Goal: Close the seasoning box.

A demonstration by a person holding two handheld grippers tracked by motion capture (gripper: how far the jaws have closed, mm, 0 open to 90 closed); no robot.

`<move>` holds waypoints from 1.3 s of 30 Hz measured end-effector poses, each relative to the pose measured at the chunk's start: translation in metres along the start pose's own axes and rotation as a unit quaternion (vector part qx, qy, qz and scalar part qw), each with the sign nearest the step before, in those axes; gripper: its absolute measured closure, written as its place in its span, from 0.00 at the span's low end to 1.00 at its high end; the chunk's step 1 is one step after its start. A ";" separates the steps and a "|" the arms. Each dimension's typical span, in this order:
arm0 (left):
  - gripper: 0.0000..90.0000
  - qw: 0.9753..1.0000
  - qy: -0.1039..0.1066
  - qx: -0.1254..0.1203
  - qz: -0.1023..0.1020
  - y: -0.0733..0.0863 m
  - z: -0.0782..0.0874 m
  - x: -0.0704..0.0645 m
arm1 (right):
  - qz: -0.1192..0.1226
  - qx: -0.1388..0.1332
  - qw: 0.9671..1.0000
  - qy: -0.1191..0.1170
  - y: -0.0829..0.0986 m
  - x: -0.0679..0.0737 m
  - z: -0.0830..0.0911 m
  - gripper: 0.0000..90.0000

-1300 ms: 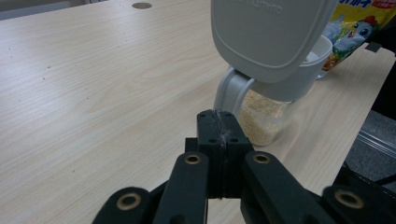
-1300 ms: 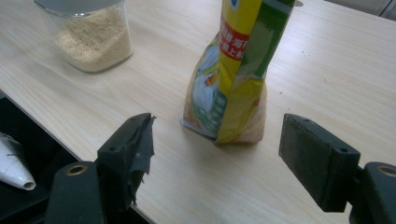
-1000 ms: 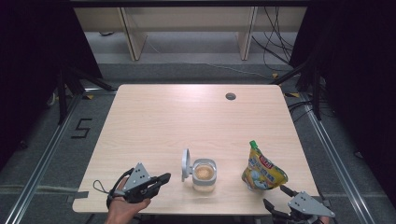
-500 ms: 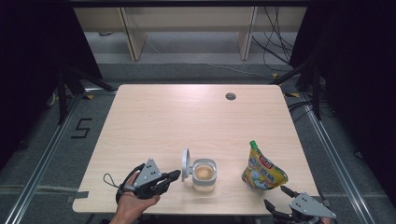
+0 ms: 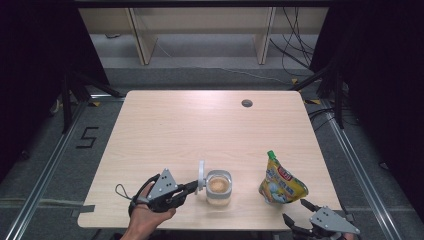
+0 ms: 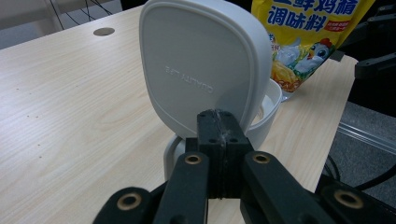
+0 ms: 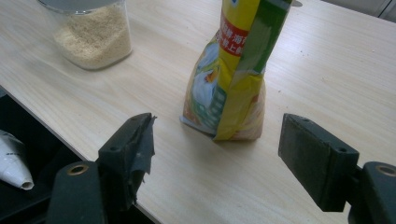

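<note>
- The jar (image 5: 218, 188) is the landmark: it stands on the table (image 5: 200, 125) near the front edge, a little right of the middle, with pale grains inside.
- Its white lid (image 5: 201, 172) is hinged open and stands upright on the jar's left side.
- Behind the jar the table is bare as far as the small round hole (image 5: 246, 103) near the back edge, so most of the open room lies on that side.
- In front of the jar only a narrow strip of wood remains before the table edge.
- The yellow seasoning pouch (image 5: 280, 181) stands upright to the right of the jar, apart from it, also near the front edge.
- The left gripper (image 5: 192, 187) is just left of the jar, and its tips reach the lower part of the lid.
- In the left gripper view its jaws are pressed together with no gap, and they cover the lid's lower edge and the hinge; I cannot tell whether they touch the lid.
- The person's left hand (image 5: 147, 210) holds this gripper low over the table, pointing right toward the jar.
- The right gripper (image 5: 295, 214) is right of the jar and in front of the pouch, beyond the table's front edge; the frame cuts off its body.
- Its jaws stand wide apart with nothing between them, and in the right gripper view they point at the pouch (image 7: 231, 70).
</note>
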State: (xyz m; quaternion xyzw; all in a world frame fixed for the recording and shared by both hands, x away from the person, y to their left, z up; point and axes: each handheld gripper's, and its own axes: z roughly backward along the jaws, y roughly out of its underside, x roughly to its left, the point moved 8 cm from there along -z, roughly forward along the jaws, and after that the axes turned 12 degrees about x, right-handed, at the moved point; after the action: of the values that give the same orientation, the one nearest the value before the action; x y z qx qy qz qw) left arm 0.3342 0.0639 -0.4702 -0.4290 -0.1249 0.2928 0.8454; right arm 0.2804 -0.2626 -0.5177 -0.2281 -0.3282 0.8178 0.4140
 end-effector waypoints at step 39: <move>0.61 1.000 0.011 0.000 0.015 0.016 0.014 0.008 | 0.002 0.000 1.000 -0.001 0.000 0.001 0.000 0.31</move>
State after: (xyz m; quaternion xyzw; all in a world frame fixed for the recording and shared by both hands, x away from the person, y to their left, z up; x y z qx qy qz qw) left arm 0.3282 0.0852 -0.4748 -0.4343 -0.1095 0.3011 0.8419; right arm 0.2797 -0.2615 -0.5174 -0.2281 -0.3280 0.8189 0.4121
